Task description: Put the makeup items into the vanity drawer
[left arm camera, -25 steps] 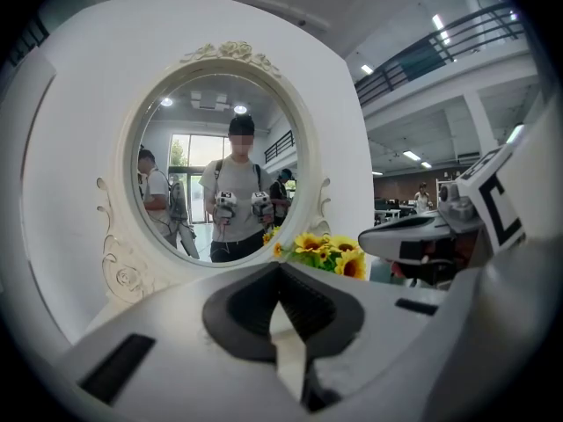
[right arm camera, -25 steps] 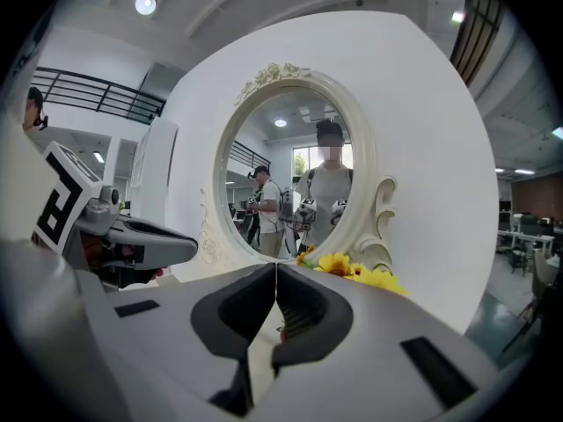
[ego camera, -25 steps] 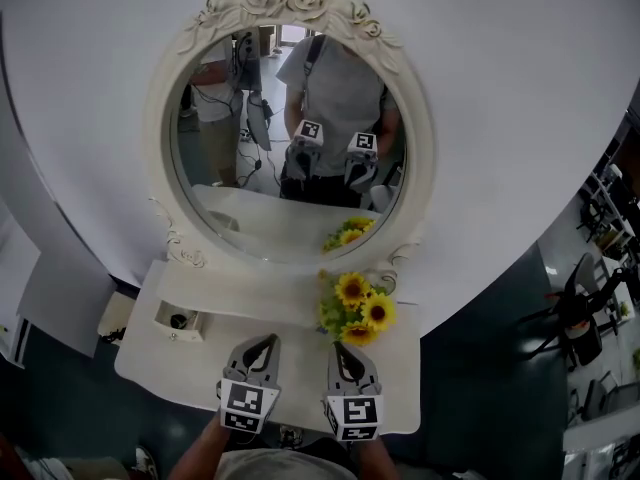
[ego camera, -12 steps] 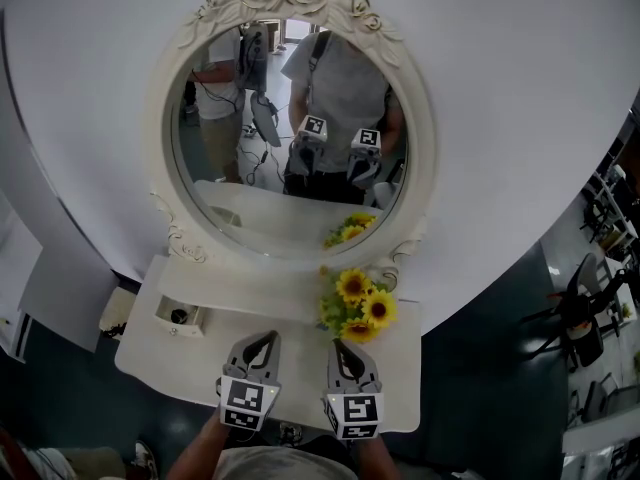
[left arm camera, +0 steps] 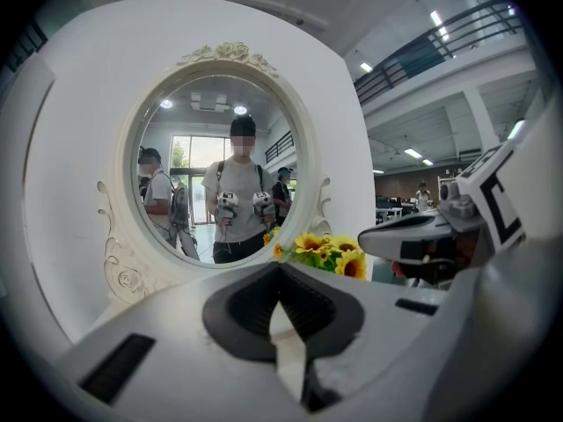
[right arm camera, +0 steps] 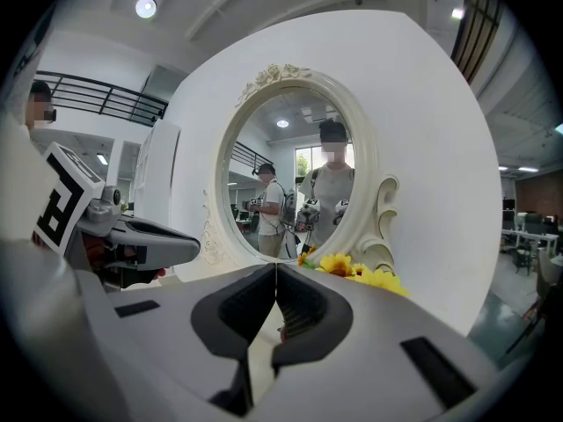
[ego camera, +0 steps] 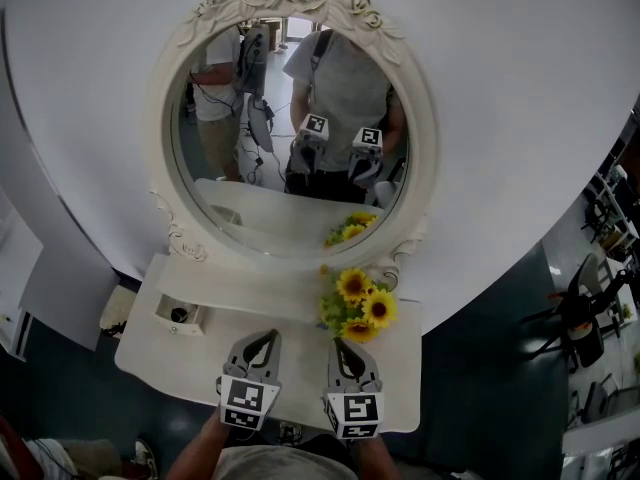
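Observation:
A white vanity table (ego camera: 180, 360) stands against a white wall, with a small drawer (ego camera: 178, 319) open at its left end and something dark inside. No loose makeup item shows on the top. My left gripper (ego camera: 264, 339) hovers over the front middle of the table, shut and empty. My right gripper (ego camera: 339, 347) is beside it, also shut with nothing in it. In the left gripper view the jaws (left arm camera: 280, 269) meet in front of the mirror. The right gripper view shows its jaws (right arm camera: 275, 271) closed too.
A large oval mirror (ego camera: 290, 138) in an ornate frame rises behind the table and reflects a person holding both grippers. A bunch of sunflowers (ego camera: 358, 306) stands just beyond the right gripper. A raised shelf (ego camera: 250, 293) runs under the mirror.
Both grippers stay where they were. Only the reflection of a second person at the mirror's left shifts slightly.

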{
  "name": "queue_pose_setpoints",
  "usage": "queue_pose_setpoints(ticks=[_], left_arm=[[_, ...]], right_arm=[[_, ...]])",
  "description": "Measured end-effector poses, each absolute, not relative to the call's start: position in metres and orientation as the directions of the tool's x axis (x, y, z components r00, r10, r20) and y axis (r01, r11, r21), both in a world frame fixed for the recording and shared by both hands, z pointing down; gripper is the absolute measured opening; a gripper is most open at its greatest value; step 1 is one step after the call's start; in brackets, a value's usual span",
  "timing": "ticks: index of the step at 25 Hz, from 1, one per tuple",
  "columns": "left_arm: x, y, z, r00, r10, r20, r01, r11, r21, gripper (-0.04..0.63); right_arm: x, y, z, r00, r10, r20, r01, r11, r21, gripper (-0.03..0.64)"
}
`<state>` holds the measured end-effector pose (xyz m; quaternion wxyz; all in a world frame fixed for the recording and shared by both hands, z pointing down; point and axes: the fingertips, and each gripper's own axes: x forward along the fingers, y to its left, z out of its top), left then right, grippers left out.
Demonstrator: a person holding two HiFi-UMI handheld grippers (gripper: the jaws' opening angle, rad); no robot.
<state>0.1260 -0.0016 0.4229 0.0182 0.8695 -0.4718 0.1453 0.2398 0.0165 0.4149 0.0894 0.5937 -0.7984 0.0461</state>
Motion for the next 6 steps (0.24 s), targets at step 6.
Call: queue_pose_setpoints(ticks=[6], left_arm=[[0.1276, -0.0019, 0.4238, 0.515, -0.814, 0.271, -0.824, -0.556, -0.105, 0.002]], right_arm=[[0.2415, 0.0162, 0.4156, -0.277, -0.94, 0.197, -0.957, 0.289, 0.031, 0.015]])
